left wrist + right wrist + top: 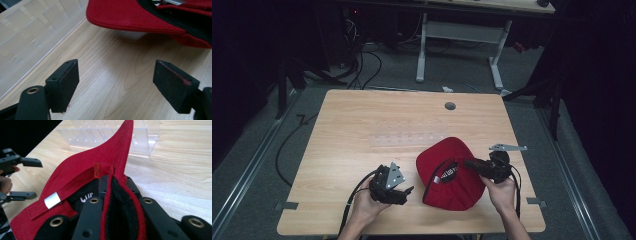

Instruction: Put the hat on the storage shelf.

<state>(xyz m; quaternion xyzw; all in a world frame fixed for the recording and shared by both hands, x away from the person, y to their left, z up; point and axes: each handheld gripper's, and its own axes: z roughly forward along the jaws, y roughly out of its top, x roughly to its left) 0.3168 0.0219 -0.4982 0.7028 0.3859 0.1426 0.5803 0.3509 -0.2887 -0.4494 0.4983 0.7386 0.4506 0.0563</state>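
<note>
Here: wooden table (362,125), dark room; left gripper (408,191) spread, empty; right gripper (468,163) pinching red cap (452,195).

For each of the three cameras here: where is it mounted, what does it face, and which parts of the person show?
High view: above the near table edge, looking down on the table; both forearms and hands show.
Left gripper view: on the left gripper, facing the red cap; its open jaws show.
Right gripper view: on the right gripper, jaws shut on the cap's rim; the other hand shows at left.
Shared: all three show the cap and the wooden tabletop.
</note>
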